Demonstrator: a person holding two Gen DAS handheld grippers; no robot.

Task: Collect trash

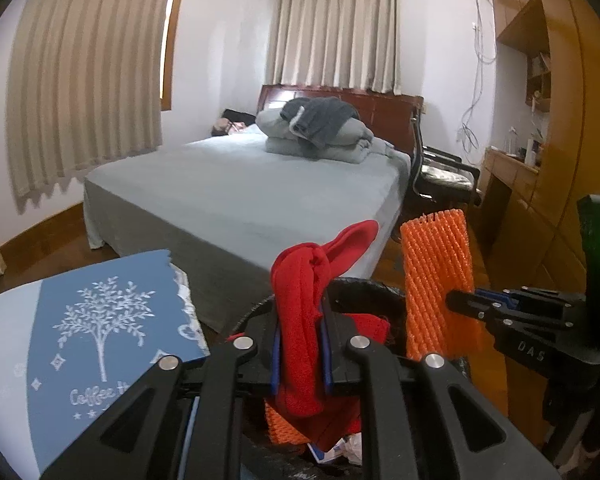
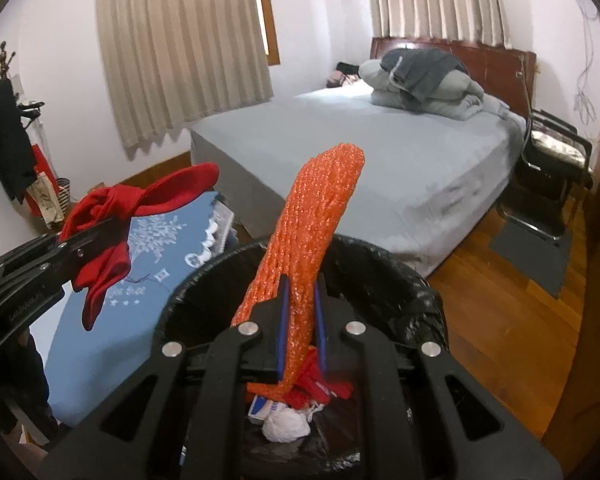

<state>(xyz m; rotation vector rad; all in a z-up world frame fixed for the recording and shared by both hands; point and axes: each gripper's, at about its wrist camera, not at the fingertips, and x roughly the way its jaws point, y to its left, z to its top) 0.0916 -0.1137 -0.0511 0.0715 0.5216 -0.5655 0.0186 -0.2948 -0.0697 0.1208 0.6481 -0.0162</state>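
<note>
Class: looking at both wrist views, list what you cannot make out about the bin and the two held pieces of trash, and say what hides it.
- Bin bottom, right wrist view: mostly hidden by the right gripper and the orange foam net.
- Red cloth lower end, left wrist view: hidden behind the left gripper.
- White wad in the bin: too crumpled to identify.

bed [image 2: 380, 168] | folded bedding [image 2: 424, 80] (by headboard) | floor [image 2: 500, 312] | bin [image 2: 400, 264]

bin [image 2: 416, 280] before the bed [image 2: 380, 152] — table [image 2: 100, 360] left of bin.
</note>
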